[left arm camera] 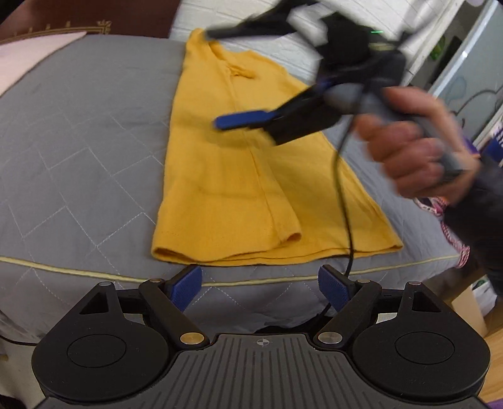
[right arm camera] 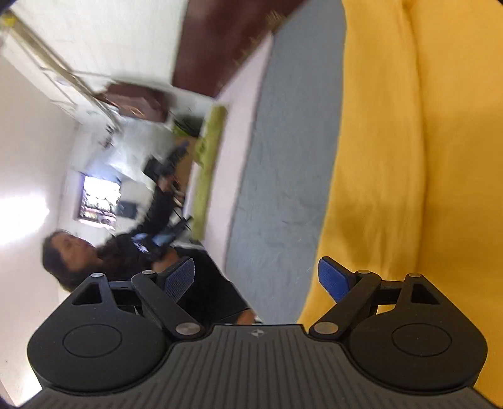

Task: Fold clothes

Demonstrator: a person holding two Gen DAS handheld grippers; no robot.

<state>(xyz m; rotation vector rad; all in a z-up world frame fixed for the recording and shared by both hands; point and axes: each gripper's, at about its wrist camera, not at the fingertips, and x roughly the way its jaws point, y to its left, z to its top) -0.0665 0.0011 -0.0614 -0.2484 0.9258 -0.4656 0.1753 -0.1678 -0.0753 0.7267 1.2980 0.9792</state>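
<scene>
Lying: a mustard-yellow knitted cotton garment (left arm camera: 239, 176) is spread flat on the bed's grey quilted bedspread (left arm camera: 78, 151), partly folded into a long strip, its side folded in over the middle, its hem toward the near edge.
Left gripper (left arm camera: 260, 288): my black two-finger tool hangs over the bed's near edge, just short of the garment's hem; its jaws stand wide, blue pads apart, nothing between them.
Left fingertips (left arm camera: 185, 288): blue ribbed pads, clear of the cloth.
Right gripper (left arm camera: 232, 72): seen from my left wrist view it hovers over the far half of the garment, blurred, one blue-padded finger over the cloth and the other out past the collar end; its jaws are parted wide with nothing caught in them.
Right gripper, own view (right arm camera: 256, 278): rolled on its side, the yellow garment (right arm camera: 408, 157) filling the right of the picture, the grey bedspread (right arm camera: 283, 173) in the middle; the pads grip nothing.
Right hand (left arm camera: 415, 148): closed around the tool's grey handle, dark sleeve behind it.
Cable (left arm camera: 344, 195): a thin black lead hangs from the right tool across the garment's right part down to the bed edge.
Bed edge: a pale yellow piping line (left arm camera: 78, 272) runs along the bedspread just below the hem.
Beyond: a dark brown headboard (left arm camera: 94, 15) with gold trim; detail too blurred to tell.
</scene>
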